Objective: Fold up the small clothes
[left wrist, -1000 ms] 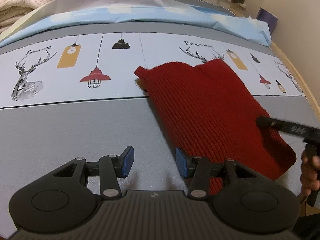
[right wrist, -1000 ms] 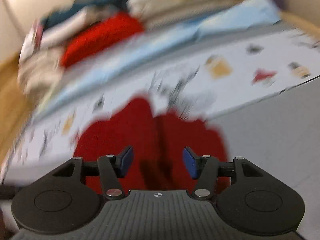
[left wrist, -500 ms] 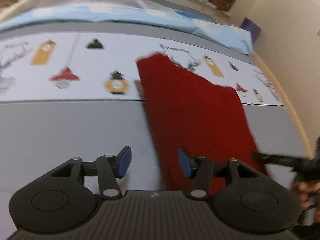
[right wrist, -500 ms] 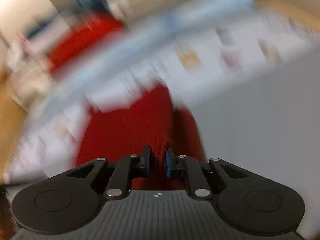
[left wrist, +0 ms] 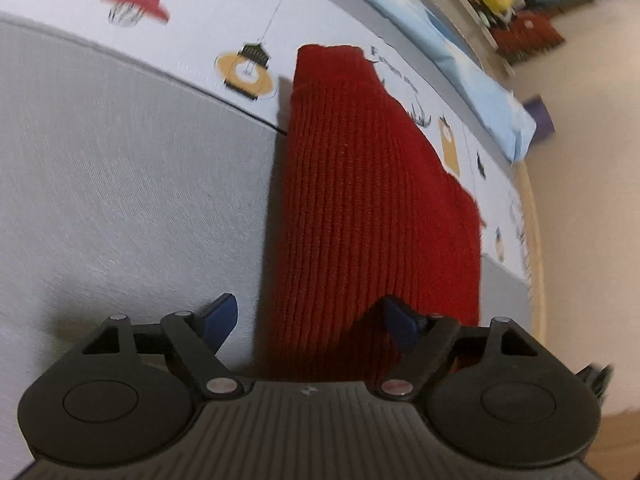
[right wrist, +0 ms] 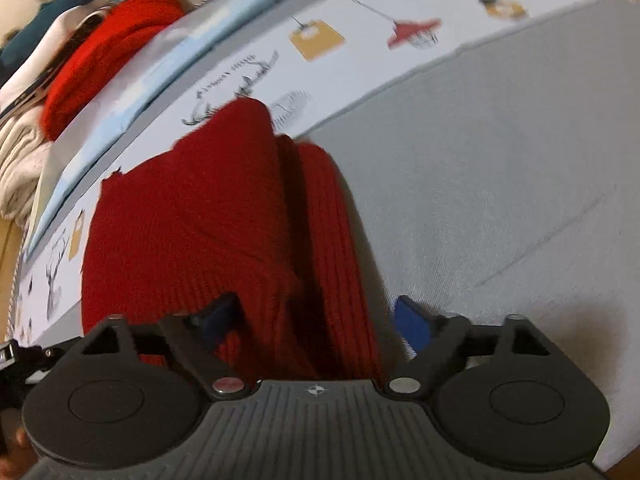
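A dark red ribbed knit garment [left wrist: 372, 200] lies folded lengthwise on the grey and white printed bed cover [left wrist: 120, 152]. My left gripper [left wrist: 312, 320] hovers low over its near end, jaws opening wide, with the knit's edge between the blue pads but not pressed. In the right wrist view the same red garment [right wrist: 208, 216] shows a raised fold along its right side. My right gripper [right wrist: 316, 320] straddles that fold at the near end, jaws opening, pads apart from the cloth.
A stack of folded clothes [right wrist: 24, 152] with a bright red knit [right wrist: 104, 44] on top sits at the head of the bed. A light blue sheet [left wrist: 480, 76] runs behind. A wooden bed edge [left wrist: 536, 240] and wall lie to the right.
Both grippers dropped closer to the garment. The right gripper, nearly shut half a second ago, has spread wide. The left gripper's jaws widened too and it rolled, tilting the view.
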### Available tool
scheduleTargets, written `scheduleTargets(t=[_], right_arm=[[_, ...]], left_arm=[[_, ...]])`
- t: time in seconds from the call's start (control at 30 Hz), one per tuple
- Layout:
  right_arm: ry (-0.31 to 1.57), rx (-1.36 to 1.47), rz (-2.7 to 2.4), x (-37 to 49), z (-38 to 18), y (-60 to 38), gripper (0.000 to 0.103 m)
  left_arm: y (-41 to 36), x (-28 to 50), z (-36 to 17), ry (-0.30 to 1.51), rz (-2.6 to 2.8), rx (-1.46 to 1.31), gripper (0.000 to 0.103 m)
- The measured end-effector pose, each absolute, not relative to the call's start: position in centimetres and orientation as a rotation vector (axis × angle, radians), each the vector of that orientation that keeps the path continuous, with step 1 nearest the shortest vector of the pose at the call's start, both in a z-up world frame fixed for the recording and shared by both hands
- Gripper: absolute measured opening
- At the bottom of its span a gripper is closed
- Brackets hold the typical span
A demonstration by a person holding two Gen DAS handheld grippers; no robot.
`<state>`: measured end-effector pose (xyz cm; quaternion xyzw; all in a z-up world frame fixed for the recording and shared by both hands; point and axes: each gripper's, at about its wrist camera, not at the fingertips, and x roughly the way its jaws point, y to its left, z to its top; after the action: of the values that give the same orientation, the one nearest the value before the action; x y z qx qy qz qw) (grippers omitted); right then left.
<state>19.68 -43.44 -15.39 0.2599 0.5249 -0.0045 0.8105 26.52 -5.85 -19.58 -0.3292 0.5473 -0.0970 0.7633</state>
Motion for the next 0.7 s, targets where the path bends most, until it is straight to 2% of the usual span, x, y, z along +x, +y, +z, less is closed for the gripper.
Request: scheduleTargets(t=[0.13,0.3,0.33,0.37,0.4,0.43,0.47,0.6,0.7], right_arm=[[1.129,0.642,-0.020,20.0,-16.2,-43.9,0.087],[1.100,0.660,-0.010,19.8,-15.6,-43.2,0.068],[1.093,0.650,-0.009,19.7,-15.5,-43.0,0.064],[1.084,0.644,-0.004,19.7,-15.4,-42.9,0.054],[1.074,0.643,-0.001,19.6,-15.2,-42.8,0.049],[1.065,0.636,-0.004,19.5,-15.0,-42.6,0.047],[1.059,0.630,-0.006,19.5,-14.9,-42.4,0.043],[1.039,0.619,-0.007,19.4,-14.2,-41.8,0.038],[1.025,0.632,0.000,19.5,-13.8,-41.2,0.036]], left_arm=[[-5.7,27.3,-20.8,1.189,-0.221,-0.805,0.087],[-6.0,28.0,-21.7,1.198,-0.251,-0.867,0.085],[-6.0,28.1,-21.7,1.197,-0.262,-0.873,0.082],[-6.0,28.2,-21.7,1.194,-0.272,-0.875,0.079],[-6.1,28.2,-21.5,1.191,-0.278,-0.866,0.075],[-6.1,28.3,-21.2,1.186,-0.286,-0.847,0.072],[-6.1,28.3,-20.9,1.181,-0.293,-0.826,0.064],[-5.4,28.1,-18.5,1.130,-0.319,-0.755,0.041],[-3.9,27.9,-16.3,1.087,-0.333,-0.679,0.034]])
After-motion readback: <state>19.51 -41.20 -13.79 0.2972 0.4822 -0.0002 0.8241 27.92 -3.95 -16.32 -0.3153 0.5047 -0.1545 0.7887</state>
